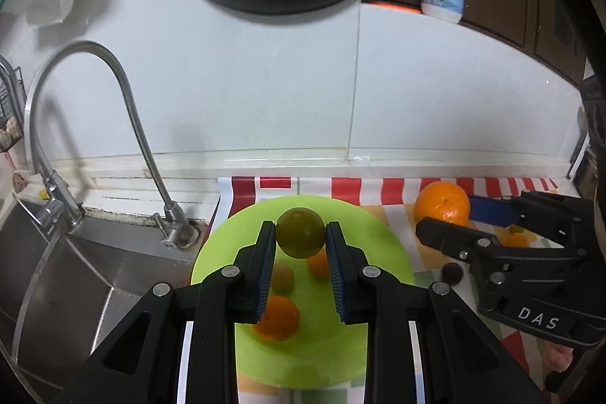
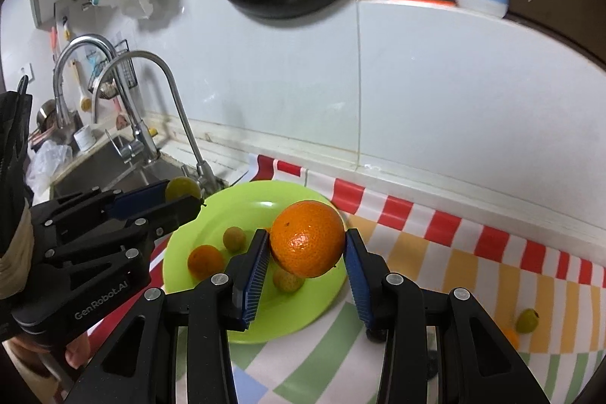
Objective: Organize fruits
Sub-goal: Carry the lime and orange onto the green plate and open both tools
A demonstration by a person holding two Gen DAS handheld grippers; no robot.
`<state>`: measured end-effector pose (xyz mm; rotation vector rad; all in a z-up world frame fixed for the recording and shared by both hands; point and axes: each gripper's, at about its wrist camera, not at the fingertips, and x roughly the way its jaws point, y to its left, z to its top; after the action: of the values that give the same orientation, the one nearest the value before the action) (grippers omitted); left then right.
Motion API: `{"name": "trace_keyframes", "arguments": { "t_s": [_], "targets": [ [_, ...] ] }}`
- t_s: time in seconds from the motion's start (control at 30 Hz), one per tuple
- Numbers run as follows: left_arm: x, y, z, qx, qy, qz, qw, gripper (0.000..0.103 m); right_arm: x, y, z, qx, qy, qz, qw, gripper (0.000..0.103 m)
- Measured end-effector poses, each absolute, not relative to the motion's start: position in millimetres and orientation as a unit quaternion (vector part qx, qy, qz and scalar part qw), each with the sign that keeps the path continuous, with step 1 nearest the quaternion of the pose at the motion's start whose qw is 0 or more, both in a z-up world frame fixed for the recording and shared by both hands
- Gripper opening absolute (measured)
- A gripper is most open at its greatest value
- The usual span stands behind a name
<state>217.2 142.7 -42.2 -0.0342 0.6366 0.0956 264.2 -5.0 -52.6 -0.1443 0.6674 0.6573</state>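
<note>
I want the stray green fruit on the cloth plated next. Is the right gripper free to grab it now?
Probably not yet: the right gripper is shut on the large orange. It must release that first; the small green fruit itself lies unobstructed on the cloth.

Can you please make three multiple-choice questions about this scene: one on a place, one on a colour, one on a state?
1. Where is the plate?
A. in the sink
B. on the striped cloth
C. on a shelf

2. What colour is the fruit in the left hand-held gripper?
A. green
B. red
C. purple

3. What is the right hand-held gripper doing?
A. open, holding nothing
B. gripping a bottle
C. gripping the large orange

Answers:
1 B, the striped cloth lies under it.
2 A, the green fruit sits between its pads.
3 C, both pads press it.
</note>
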Motion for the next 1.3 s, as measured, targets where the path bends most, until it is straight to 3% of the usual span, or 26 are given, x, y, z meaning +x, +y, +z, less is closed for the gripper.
{"name": "trace_keyframes", "arguments": {
  "t_s": [0.7, 0.9, 0.97, 1.3],
  "targets": [
    [292, 170, -91, 0.001, 0.414, 0.021, 0.910, 0.027, 331, 35, -114, -0.061, 0.415, 0.315, 0.852, 0.041],
    [291, 170, -92, 0.008, 0.414, 0.023, 0.910, 0.034, 333, 32, -116, -0.052, 0.415, 0.319, 0.850, 0.042],
    [287, 169, -90, 0.010, 0.410, 0.027, 0.911, 0.034, 330, 31, -112, -0.052, 0.409, 0.320, 0.853, 0.048],
    [245, 146, -58, 0.024, 0.367, 0.037, 0.929, 0.039, 300, -1, -81, -0.045, 0.366, 0.305, 0.878, 0.048]
  ]
}}
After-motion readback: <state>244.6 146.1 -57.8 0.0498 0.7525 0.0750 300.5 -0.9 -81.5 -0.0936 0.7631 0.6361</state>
